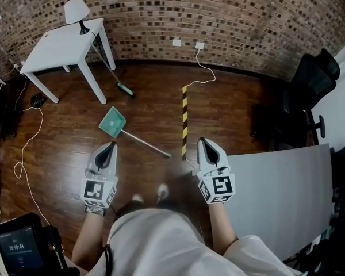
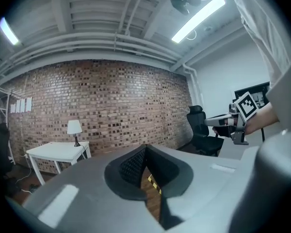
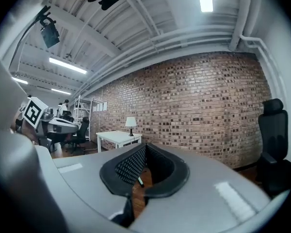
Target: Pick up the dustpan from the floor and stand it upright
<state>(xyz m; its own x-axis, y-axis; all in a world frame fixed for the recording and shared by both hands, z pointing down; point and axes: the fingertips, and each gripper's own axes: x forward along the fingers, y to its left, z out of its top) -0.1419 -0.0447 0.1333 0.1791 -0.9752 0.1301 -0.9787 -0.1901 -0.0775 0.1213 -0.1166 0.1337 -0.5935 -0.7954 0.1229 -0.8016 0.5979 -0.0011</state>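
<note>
My left gripper (image 1: pixel 110 146) and right gripper (image 1: pixel 203 141) have closed, empty fingers; I must open one before grabbing the dustpan (image 1: pixel 112 122) ahead.

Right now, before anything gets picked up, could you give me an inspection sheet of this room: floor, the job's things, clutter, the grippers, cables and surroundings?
Surface: dark wooden floor with a yellow-and-black tape strip.
Job's things: teal dustpan lying on the floor, not upright, its long handle running toward the person.
Clutter: long-handled brush propped by the white table; a lamp stands on the table.
Grippers: left gripper and right gripper both shut, nothing held, well short of the dustpan.
Cables: white cable from a wall socket; another white cable snaking along the floor at left.
Surroundings: brick wall, black office chair, grey board.
</note>
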